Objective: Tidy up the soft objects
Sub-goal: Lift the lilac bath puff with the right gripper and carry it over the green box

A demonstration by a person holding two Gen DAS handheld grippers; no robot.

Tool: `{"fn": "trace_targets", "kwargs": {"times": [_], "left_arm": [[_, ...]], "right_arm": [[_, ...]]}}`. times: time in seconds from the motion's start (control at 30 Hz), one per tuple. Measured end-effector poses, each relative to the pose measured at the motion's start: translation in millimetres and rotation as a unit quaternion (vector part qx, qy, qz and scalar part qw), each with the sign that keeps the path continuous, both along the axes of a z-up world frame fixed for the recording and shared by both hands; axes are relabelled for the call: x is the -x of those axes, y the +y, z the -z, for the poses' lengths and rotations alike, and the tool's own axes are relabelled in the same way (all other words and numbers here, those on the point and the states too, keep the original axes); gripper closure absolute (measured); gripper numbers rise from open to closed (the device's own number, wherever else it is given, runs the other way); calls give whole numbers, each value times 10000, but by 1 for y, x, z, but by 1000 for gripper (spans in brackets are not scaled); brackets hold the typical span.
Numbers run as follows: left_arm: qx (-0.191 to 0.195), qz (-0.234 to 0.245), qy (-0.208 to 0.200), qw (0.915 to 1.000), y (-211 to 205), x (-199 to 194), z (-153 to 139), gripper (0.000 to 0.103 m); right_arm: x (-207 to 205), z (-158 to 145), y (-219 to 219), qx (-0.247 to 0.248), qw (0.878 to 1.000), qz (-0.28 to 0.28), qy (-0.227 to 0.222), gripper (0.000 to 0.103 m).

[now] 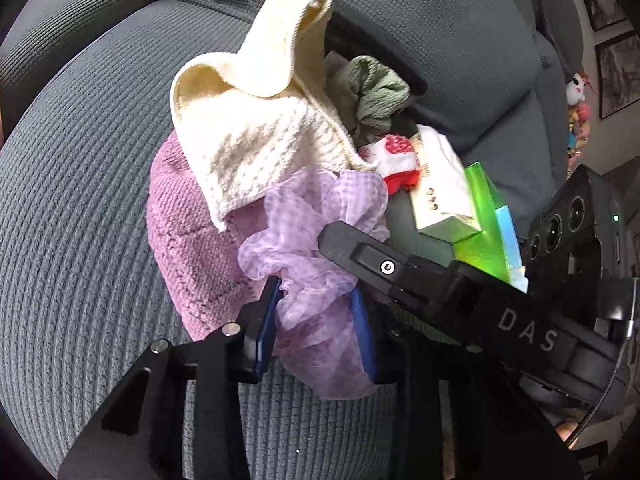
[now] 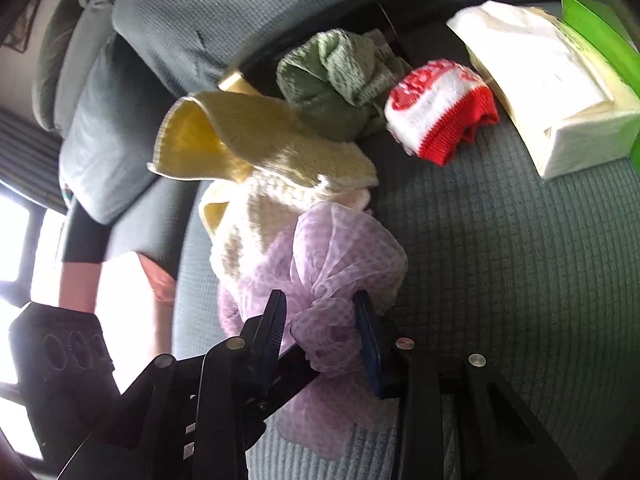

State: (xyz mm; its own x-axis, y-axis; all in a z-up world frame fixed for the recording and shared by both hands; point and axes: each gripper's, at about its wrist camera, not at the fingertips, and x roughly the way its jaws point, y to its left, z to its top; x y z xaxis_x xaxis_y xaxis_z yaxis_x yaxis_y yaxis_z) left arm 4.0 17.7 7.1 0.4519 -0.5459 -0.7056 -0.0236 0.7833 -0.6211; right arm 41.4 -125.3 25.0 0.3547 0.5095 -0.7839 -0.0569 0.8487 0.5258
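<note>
Lilac sheer scrunchie [image 1: 316, 248], beside the cream towel [image 1: 256, 136], is pinched by the left gripper [image 1: 316, 316] and right gripper [image 2: 320, 336]. Light, limp, slippery; bunched folds likely hold best.

A grey-green ribbed fabric sofa seat [image 1: 80, 200] is carrying everything I am working over. Lying on it are a mauve towelling cloth [image 1: 176, 220], a red-and-white knitted sock [image 2: 436, 116], a white soft pack of tissues [image 2: 548, 92] toward the backrest, and a crumpled olive-green cloth [image 2: 336, 76] near the back edge.

Bare sofa cushion [image 2: 500, 240] beside cloth pile [image 2: 280, 184].
</note>
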Motion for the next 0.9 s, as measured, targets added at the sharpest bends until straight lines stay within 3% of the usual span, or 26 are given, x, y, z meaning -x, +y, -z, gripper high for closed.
{"fn": "trace_targets", "kwargs": {"times": [0.23,0.57,0.9], "left_arm": [[111,88,-663,9977,2,14,-25,71],[-82,188,-1627,9865,-3,36,-55,71],[-134,196,-2095,9775,-8,35,-64,71]], "right_arm": [[9,-25,2,-304,9982,-197,-476,66],[19,-52,9,-479,9909,-449,-1171,66],[27,-68,1,-659,9828,-628,-1604,65]]}}
